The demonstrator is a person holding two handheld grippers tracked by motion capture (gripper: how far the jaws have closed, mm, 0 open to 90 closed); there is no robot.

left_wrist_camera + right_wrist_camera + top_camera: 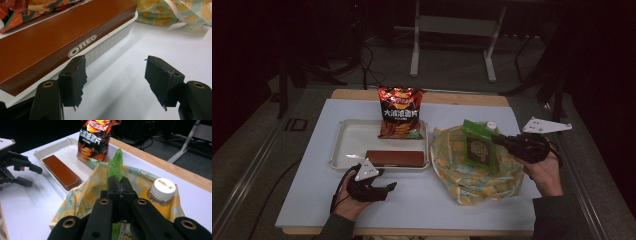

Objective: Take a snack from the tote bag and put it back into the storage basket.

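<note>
My right gripper (501,140) is shut on a green snack packet (480,147) and holds it above the yellow patterned bag (472,177); in the right gripper view the green packet (115,166) rises edge-on from the closed jaws. A white-capped bottle (162,191) stands inside the yellow bag (82,195). My left gripper (390,186) rests open on the table just in front of the white tray (343,145). The left gripper view has its fingers (75,80) spread wide over bare tabletop beside the brown Oreo box (50,45).
The tray (47,151) holds the brown Oreo box (394,158) along its near edge and a red-orange chip bag (401,112) leaning at its far side. The white board (422,200) covers a wooden table; a metal frame (452,30) stands on the floor behind.
</note>
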